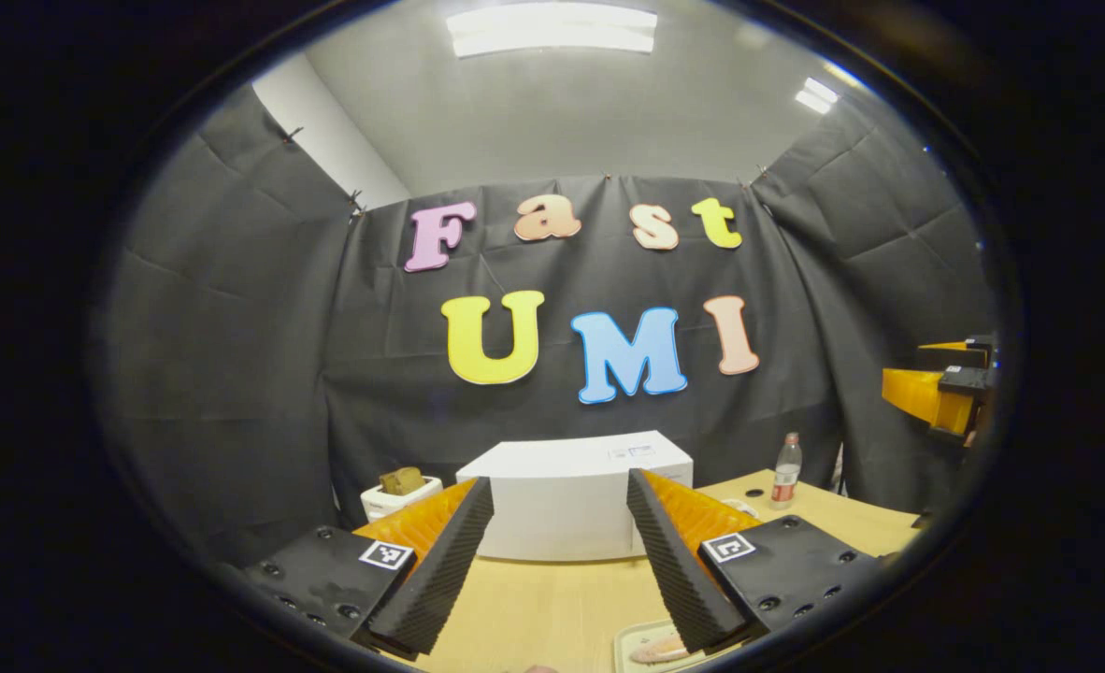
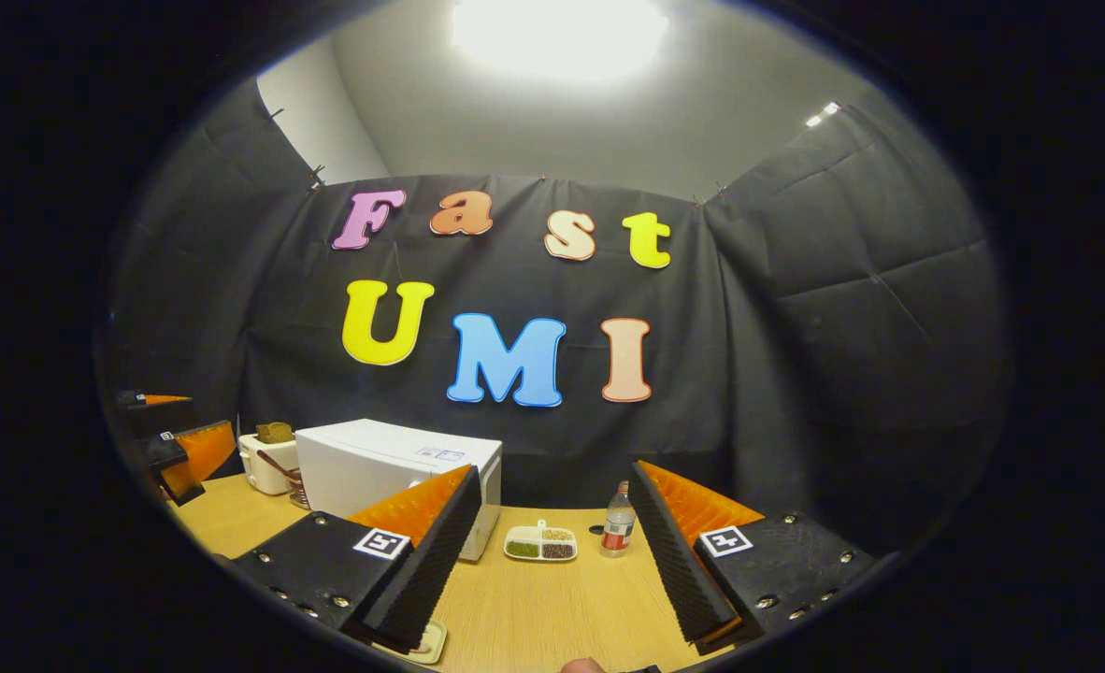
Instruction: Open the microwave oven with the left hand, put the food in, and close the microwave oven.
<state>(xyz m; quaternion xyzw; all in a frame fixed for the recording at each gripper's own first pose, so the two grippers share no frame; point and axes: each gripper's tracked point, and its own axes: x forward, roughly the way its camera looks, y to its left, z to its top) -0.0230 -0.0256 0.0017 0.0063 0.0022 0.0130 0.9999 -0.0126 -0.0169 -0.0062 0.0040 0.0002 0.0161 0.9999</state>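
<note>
Both tongs (image 1: pixel 560 561) (image 2: pixel 552 551) gape before closed microwave (image 1: pixel 571 495).

You can read no words or numbers on anything here. The white box-shaped microwave oven (image 2: pixel 394 472) carries a small sticker on its top, too small to make out. The clear plastic bottle (image 2: pixel 618 531) wears a red label, its print equally unreadable.

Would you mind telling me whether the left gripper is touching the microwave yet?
Apart. The left gripper view shows the left gripper open, with bare table between its fingertips and the closed microwave beyond.
</note>
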